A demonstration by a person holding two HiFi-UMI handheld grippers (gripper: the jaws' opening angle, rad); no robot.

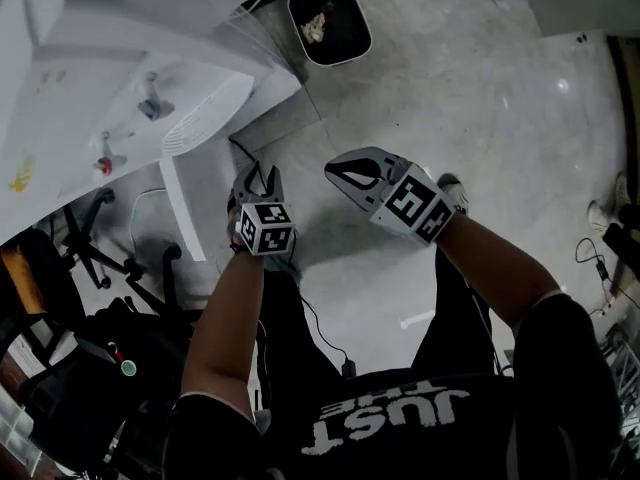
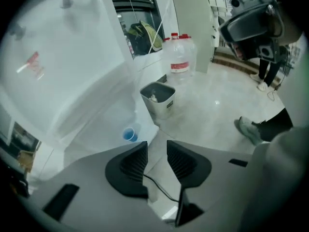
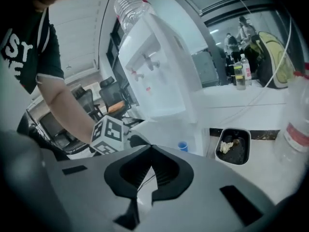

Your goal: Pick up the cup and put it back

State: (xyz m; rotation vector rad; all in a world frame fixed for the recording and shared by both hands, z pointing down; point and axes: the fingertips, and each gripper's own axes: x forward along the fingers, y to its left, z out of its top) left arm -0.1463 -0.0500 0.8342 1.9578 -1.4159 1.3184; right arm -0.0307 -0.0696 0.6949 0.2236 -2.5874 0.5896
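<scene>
Left gripper view: ribbed left claw [image 2: 157, 151] apart, empty; right claw [image 3: 150, 148] closed; round blue cup [image 2: 129, 135] beyond.

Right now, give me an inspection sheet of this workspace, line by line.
Surface: grey floor.
Job's things: blue cup stands at the foot of the water dispenser; neither tool holds it.
Clutter: bin with crumpled paper; water jugs behind it.
Tools: left tool open, nothing between its jaws; right tool shut, empty.
Cables: black cable on the floor below the left tool.
Surroundings: office chairs beside the dispenser.
</scene>
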